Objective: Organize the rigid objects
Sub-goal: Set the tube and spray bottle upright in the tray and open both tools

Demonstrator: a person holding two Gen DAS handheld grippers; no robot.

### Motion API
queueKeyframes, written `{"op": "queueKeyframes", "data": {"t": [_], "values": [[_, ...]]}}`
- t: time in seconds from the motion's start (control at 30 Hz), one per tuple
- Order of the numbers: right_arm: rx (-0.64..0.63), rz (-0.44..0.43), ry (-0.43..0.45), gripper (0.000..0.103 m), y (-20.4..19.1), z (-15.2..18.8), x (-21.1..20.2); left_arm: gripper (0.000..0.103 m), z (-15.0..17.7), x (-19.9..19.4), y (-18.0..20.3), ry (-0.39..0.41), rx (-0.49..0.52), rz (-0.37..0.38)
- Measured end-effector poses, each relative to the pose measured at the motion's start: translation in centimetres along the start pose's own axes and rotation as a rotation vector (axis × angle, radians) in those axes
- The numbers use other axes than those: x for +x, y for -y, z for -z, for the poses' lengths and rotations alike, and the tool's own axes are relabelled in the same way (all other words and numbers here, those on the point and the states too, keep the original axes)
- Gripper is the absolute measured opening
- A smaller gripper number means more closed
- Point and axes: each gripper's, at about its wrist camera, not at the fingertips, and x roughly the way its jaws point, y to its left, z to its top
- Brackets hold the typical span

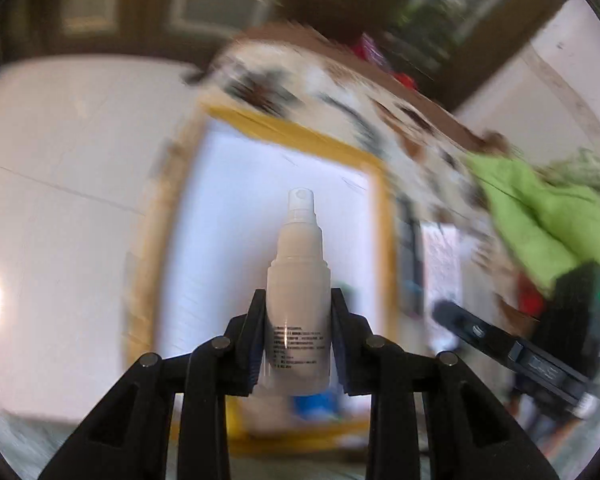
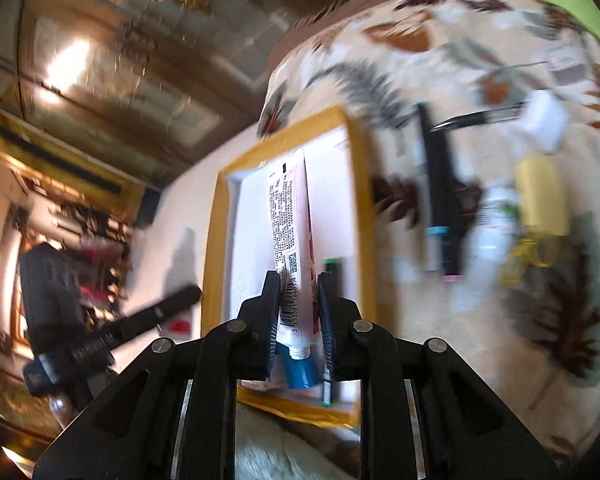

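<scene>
While motion blur is smearing both views, the left gripper (image 1: 299,320) is pinching a white spray bottle (image 1: 299,280) by its lower body, holding it above a yellow-rimmed tray (image 1: 381,216). The bottle's print is too small to read. The right gripper (image 2: 299,312) is squeezing a white tube (image 2: 290,236) near its blue cap (image 2: 300,372), over the same tray (image 2: 358,184). Beside the tray, black pens (image 2: 440,196), a small white bottle (image 2: 494,220) and a yellow item (image 2: 540,196) are lying on a leaf-patterned cloth (image 2: 480,340), blurred and hard to identify. A green-ended object (image 2: 334,264) is partly hiding behind the right fingers (image 2: 327,312).
</scene>
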Motion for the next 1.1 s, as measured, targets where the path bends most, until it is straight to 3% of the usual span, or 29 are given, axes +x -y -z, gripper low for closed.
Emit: {"op": "queueKeyframes", "data": {"t": [0.03,0.23,0.43,0.7,1.1], "values": [[-0.023,0.019,-0.023,0.018,-1.1,-0.2,1.5,0.029,-0.3,0.6,-1.1,-0.001,-0.018,-0.05],[-0.097,0.11,-0.077,0.018,-4.4,-1.4,8.3,0.029,-0.2,5.4,-3.8,-0.115,-0.149,-0.114],[-0.12,0.179,-0.103,0.018,-3.5,-1.1,13.1,0.029,0.4,5.7,-3.8,-0.136,-0.13,-0.156],[-0.07,0.143,-0.128,0.018,-2.1,-1.4,13.9,0.029,0.8,7.5,-2.9,-0.158,-0.077,-0.211],[-0.073,0.141,-0.151,0.02,-2.7,-0.6,14.3,0.03,1.1,8.5,-3.1,-0.188,-0.074,-0.267]]}}
